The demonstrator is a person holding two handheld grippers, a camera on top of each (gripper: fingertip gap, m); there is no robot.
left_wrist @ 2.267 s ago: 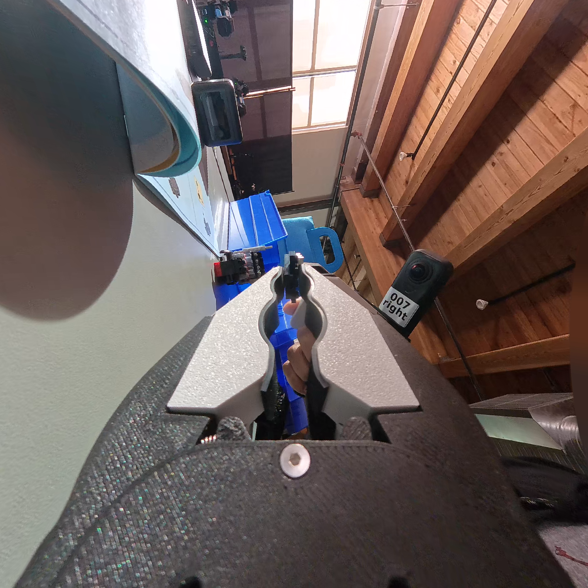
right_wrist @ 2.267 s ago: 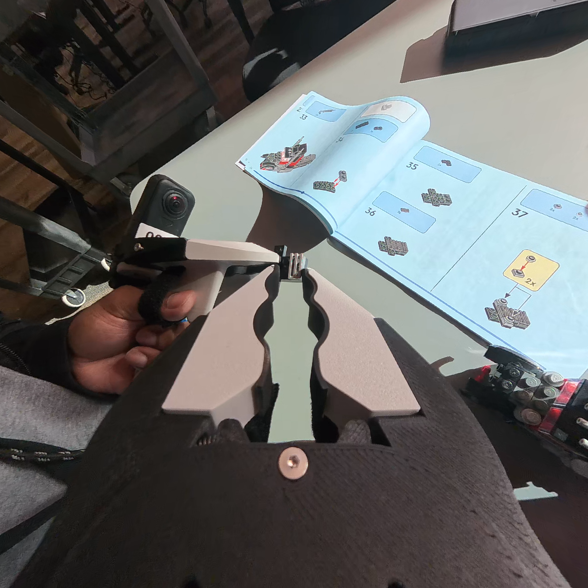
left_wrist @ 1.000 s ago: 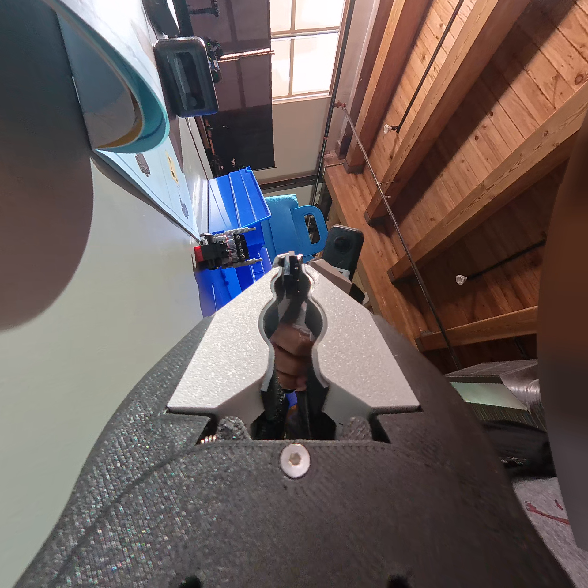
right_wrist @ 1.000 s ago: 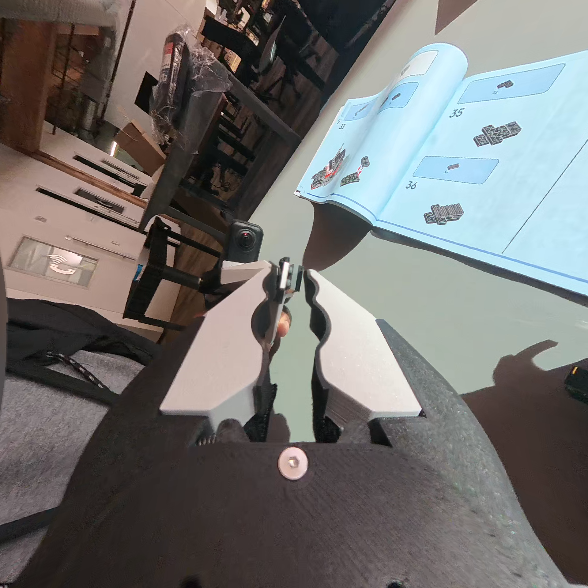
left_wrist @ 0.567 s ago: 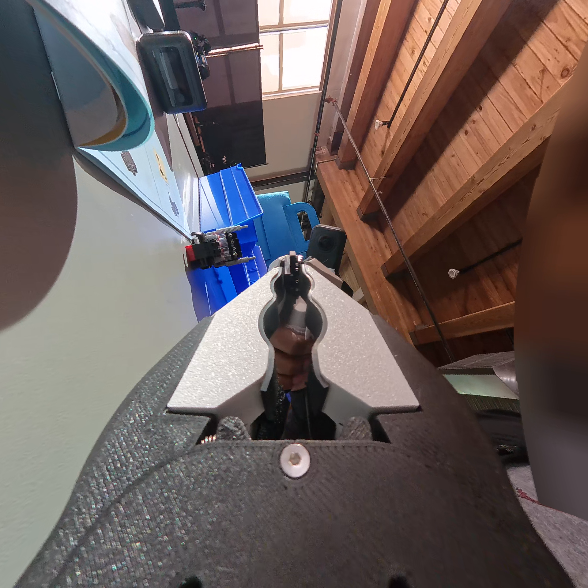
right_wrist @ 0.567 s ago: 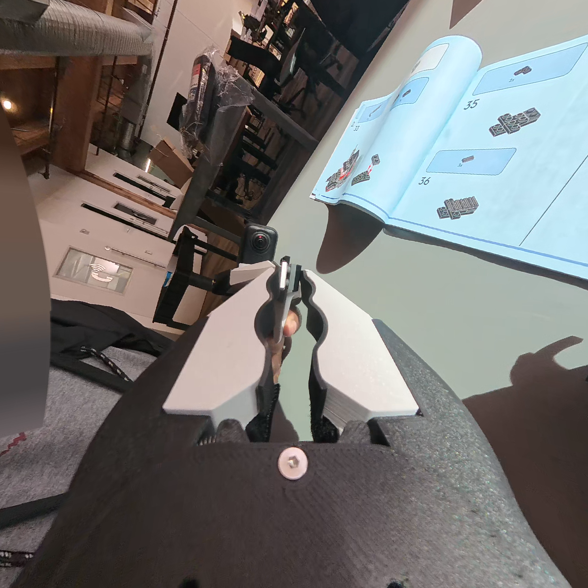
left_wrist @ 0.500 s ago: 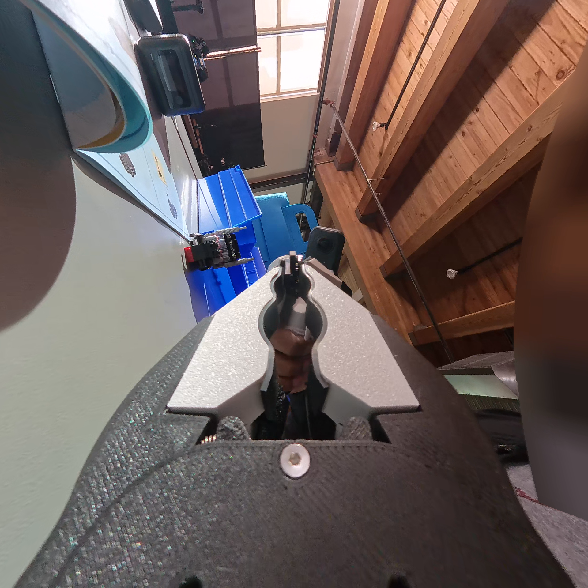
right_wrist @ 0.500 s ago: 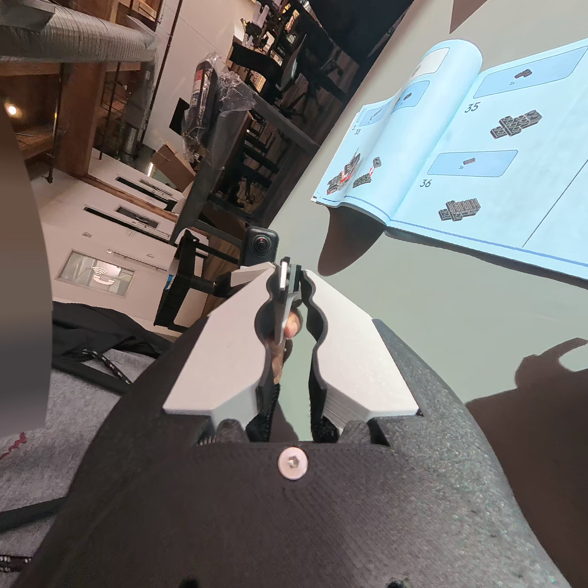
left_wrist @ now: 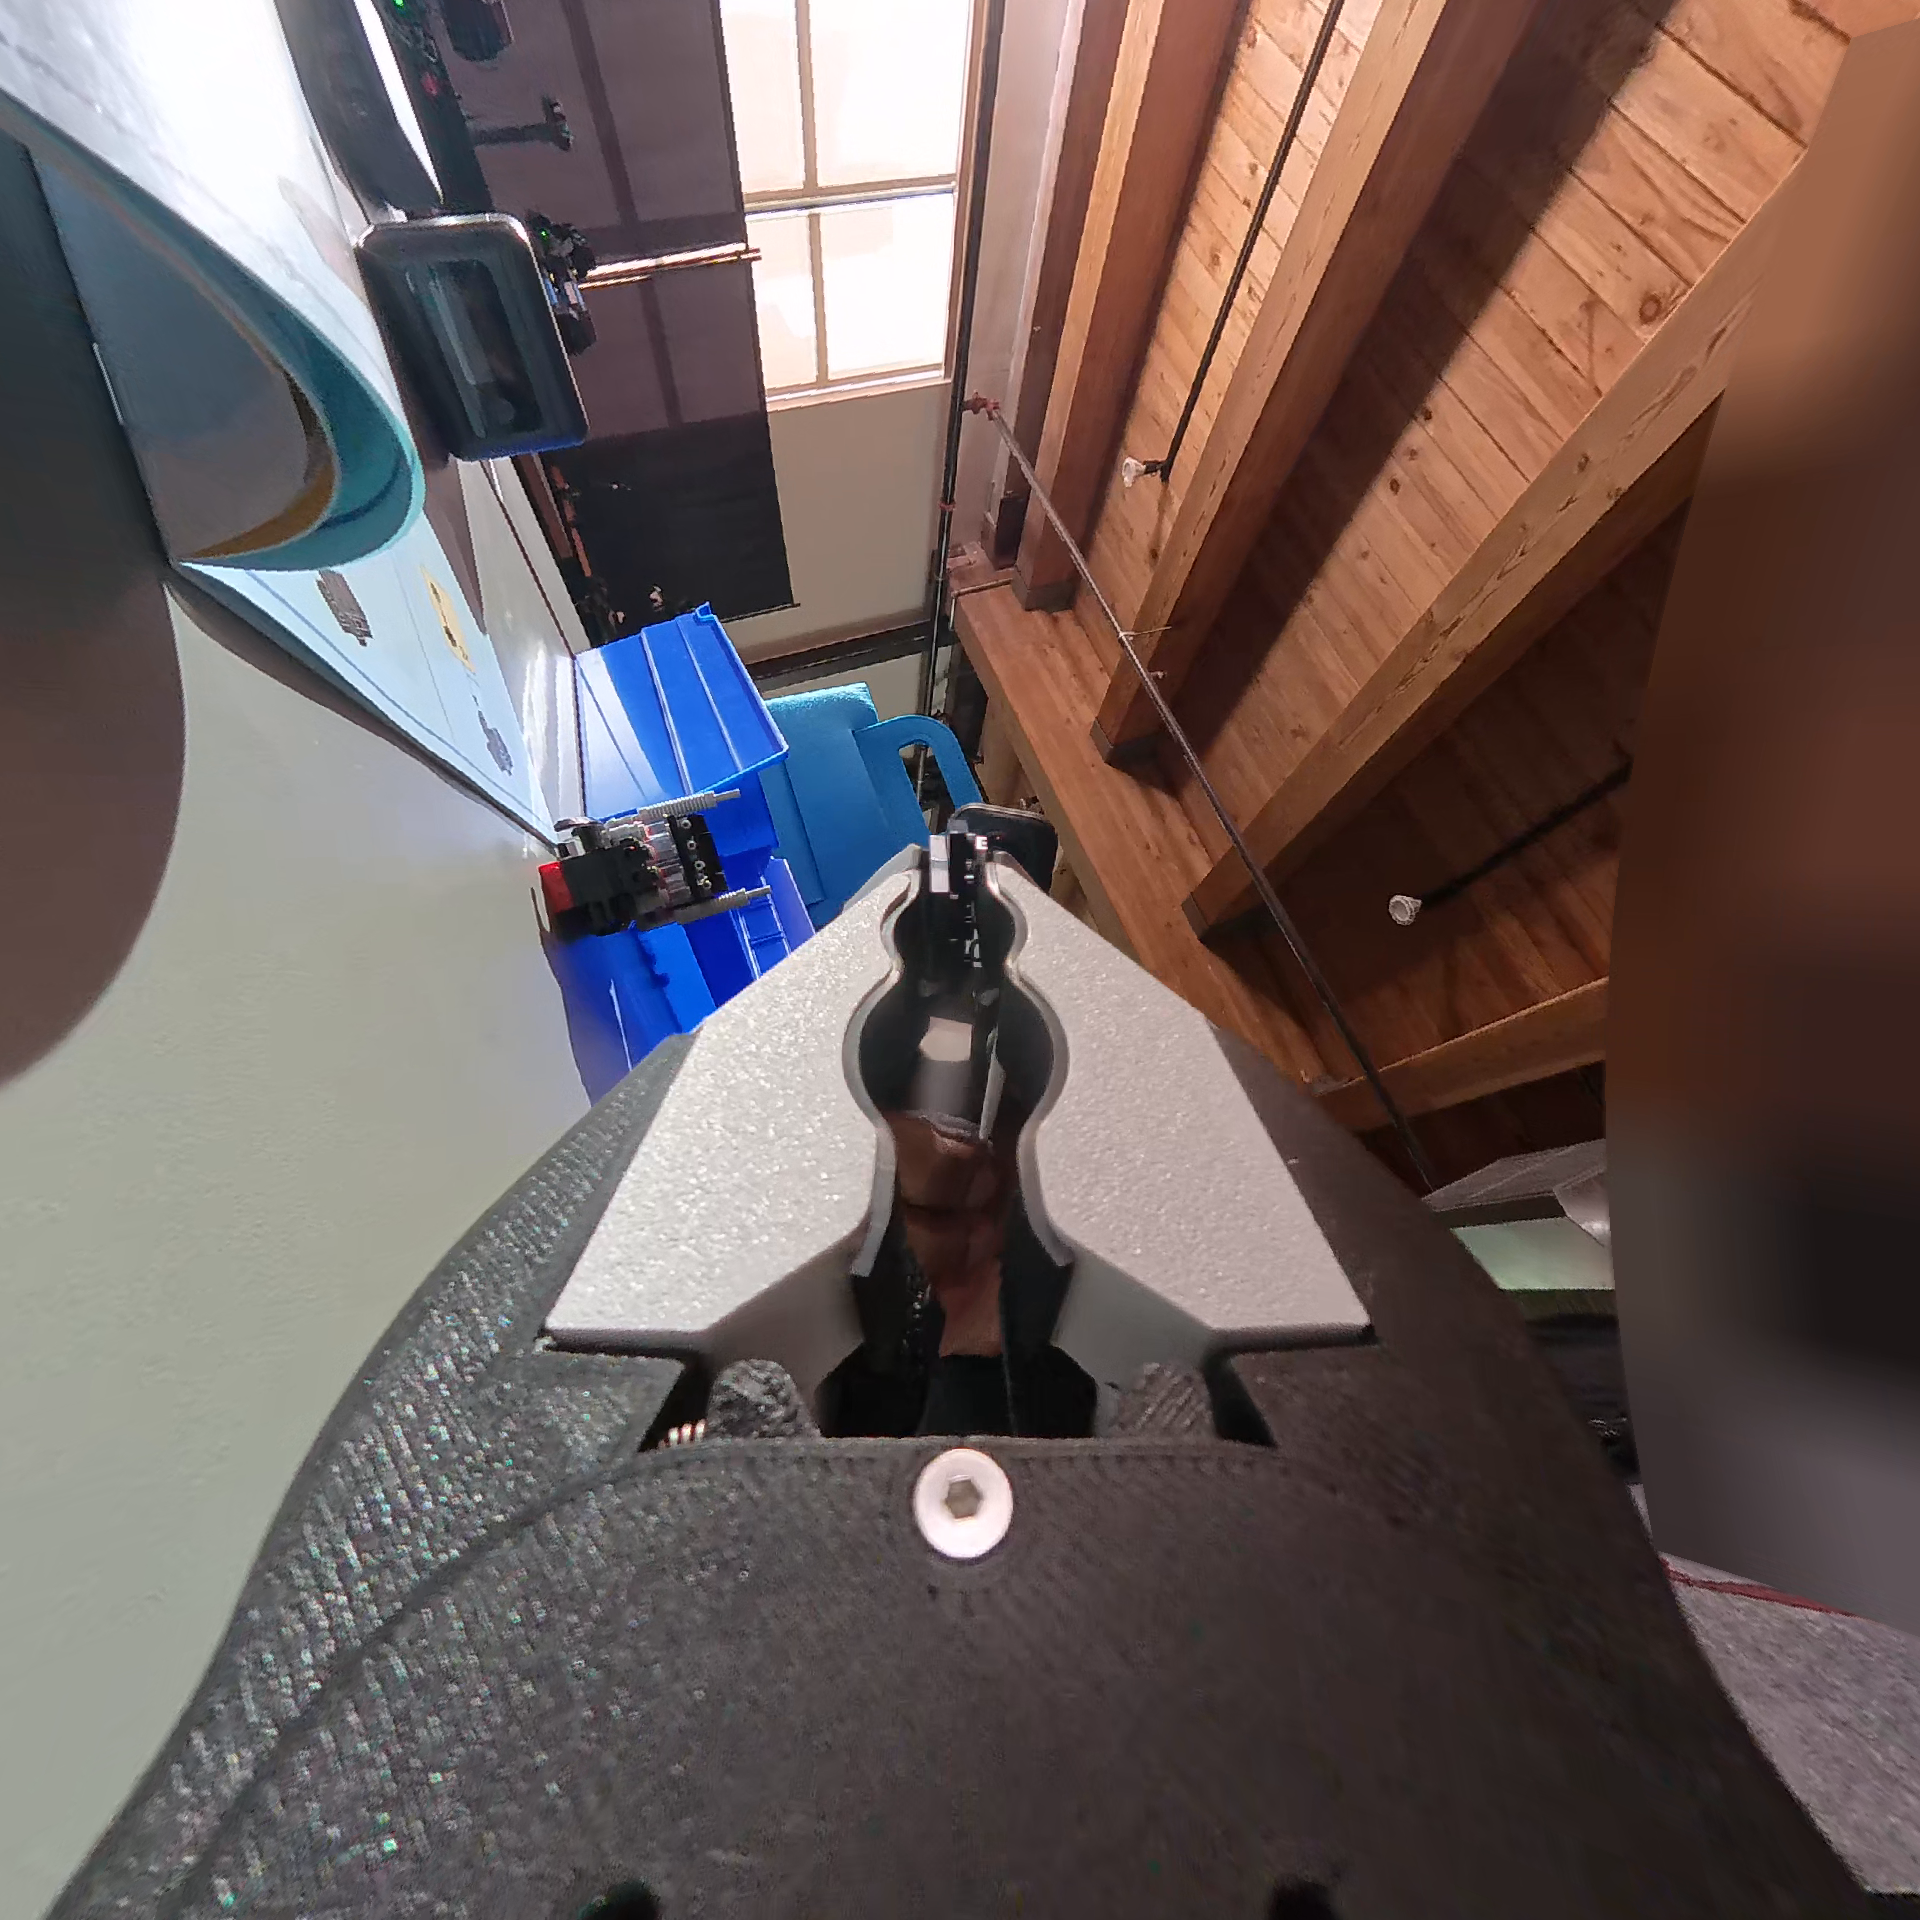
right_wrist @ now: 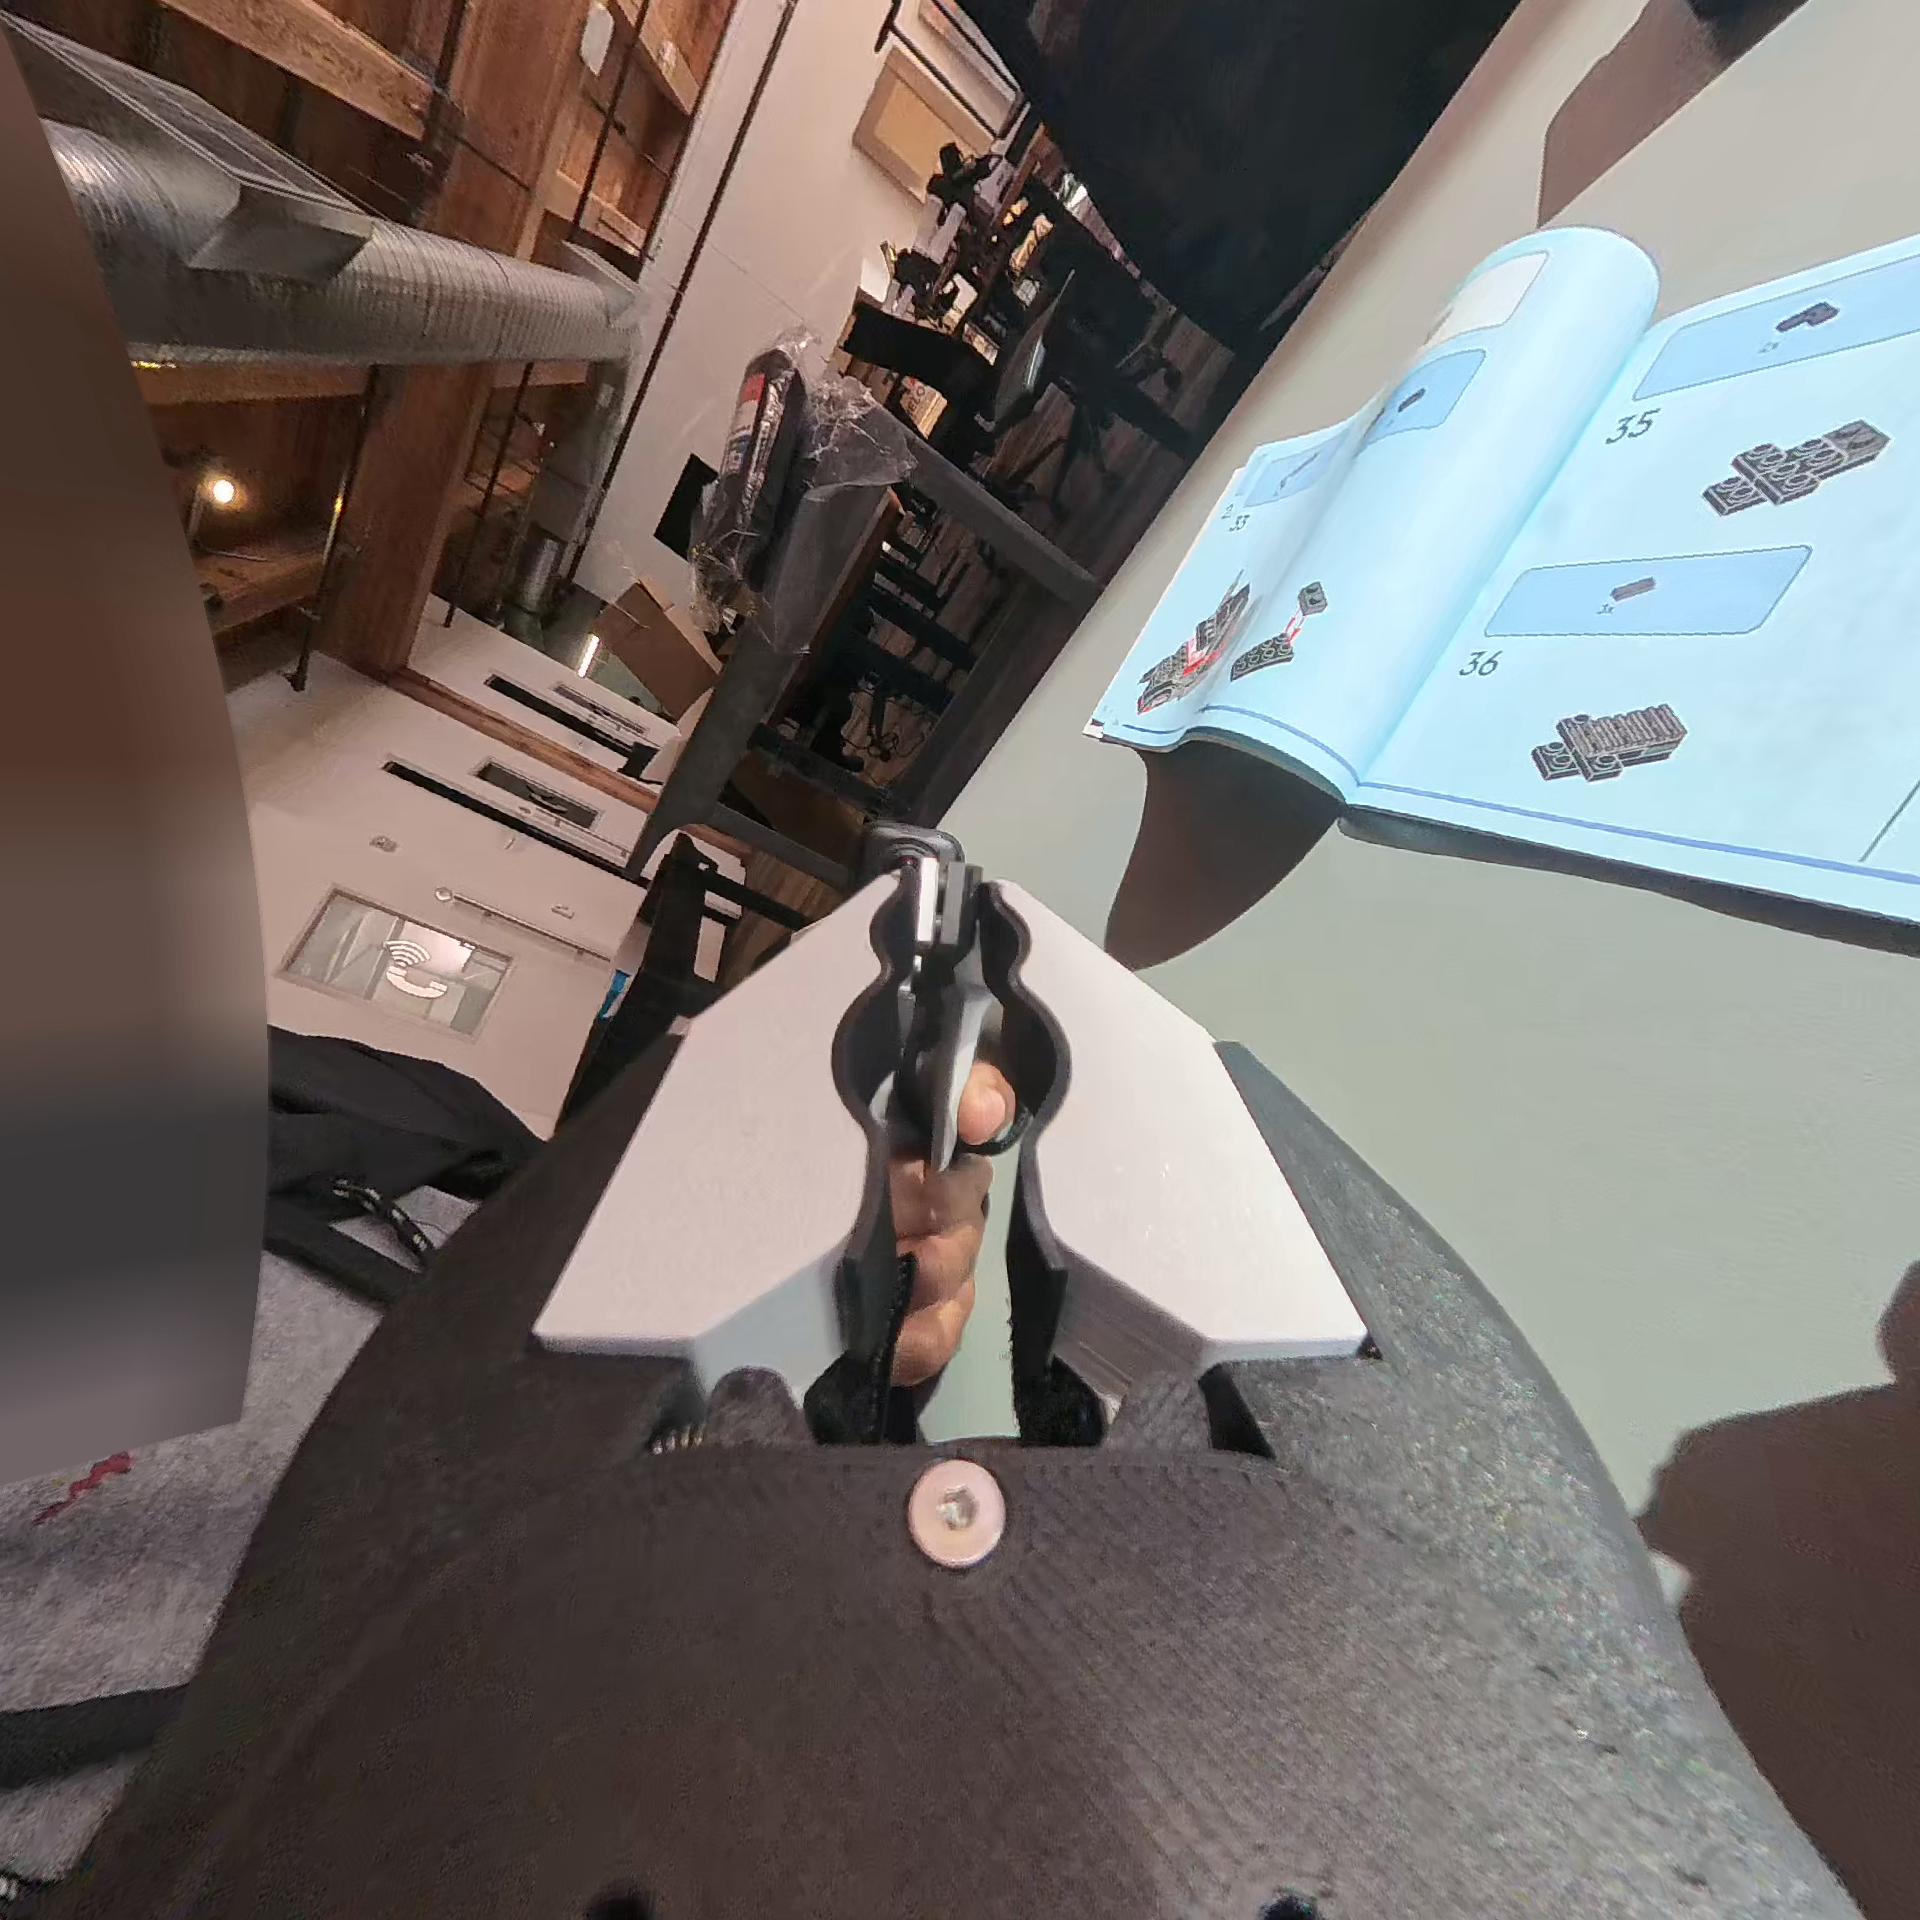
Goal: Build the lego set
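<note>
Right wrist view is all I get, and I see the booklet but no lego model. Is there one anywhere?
Observer: Yes. The left wrist view shows a small black, grey and red lego model sitting on the table, by the corner of the booklet.
Operator: Is there a box for the pieces?
Observer: A blue bin stands right behind the model. I cannot see inside it.
Operator: Anything else over there?
Observer: A dark, flat, rectangular device lies farther along the table, beyond the booklet's curled page.
</note>
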